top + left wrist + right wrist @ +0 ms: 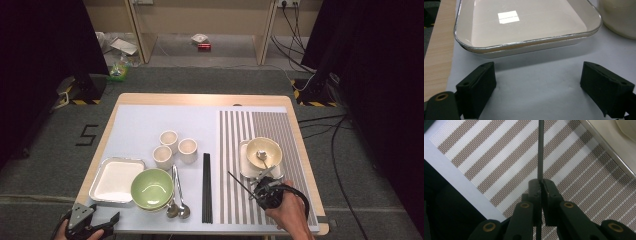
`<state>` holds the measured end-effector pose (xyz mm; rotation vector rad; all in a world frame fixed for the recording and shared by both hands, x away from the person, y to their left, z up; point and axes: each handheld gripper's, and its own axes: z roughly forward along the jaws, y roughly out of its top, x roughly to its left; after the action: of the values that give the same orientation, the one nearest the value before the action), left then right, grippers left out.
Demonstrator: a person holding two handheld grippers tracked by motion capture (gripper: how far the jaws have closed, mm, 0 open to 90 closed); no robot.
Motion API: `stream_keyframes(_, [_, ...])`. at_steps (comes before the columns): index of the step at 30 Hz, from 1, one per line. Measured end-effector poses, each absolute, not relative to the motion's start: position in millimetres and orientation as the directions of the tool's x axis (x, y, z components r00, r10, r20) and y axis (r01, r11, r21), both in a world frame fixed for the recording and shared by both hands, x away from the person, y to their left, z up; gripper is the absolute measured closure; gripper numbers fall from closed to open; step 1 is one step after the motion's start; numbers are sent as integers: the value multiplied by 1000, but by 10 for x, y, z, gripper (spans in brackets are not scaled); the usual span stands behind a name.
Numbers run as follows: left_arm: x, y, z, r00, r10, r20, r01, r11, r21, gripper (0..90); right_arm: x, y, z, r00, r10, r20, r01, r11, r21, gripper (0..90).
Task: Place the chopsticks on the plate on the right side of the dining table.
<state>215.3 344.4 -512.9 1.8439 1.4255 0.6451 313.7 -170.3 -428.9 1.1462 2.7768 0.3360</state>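
Wooden table (200, 98) with a pale mat carries three cream cups (169, 138), one green bowl (152, 187), two metal spoons (183, 210). Right gripper (540, 182) clamps one thin black chopstick (540, 150) above the striped placemat (499, 162); left gripper (537, 82) gapes beside a white tray (524, 22).

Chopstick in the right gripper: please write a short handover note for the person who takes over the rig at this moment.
Right gripper: jaws shut on one black chopstick, held above the striped placemat, near the square plate with the cream bowl and its spoon.
Left gripper: jaws open, nothing between them, in front of the white tray.
Remaining black chopsticks lie beside the green bowl and two metal spoons; three cups stand behind.
Done: bowl and spoon set on the placemat.
Left, probably: put down this chopstick by the plate, then fetch its partner.
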Motion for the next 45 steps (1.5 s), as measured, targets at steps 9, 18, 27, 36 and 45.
stream_keyframes(9, [2148, 3446, -5126, 272, 961, -39, 613, -142, 777, 119, 3047, -1873, -4276, -691, 723, -21, 696, 672, 253, 864])
stream_keyframes(18, [2154, 3441, -5120, 271, 962, -42, 618, -141, 773, 118, 2977, -2060, -4267, -675, 738, -16, 710, 654, 262, 864])
stream_keyframes(27, [2153, 3443, -5121, 271, 962, -42, 617, -140, 774, 118, 2915, -2282, -4262, -653, 757, -13, 727, 632, 268, 864])
stream_keyframes(36, [2153, 3442, -5121, 272, 961, -42, 618, -141, 774, 117, 2866, -2484, -4263, -618, 787, 2, 757, 594, 272, 864])
stream_keyframes(45, [2157, 3438, -5120, 268, 963, -39, 618, -141, 773, 117, 2862, -2722, -4306, -567, 824, 6, 795, 545, 266, 864])
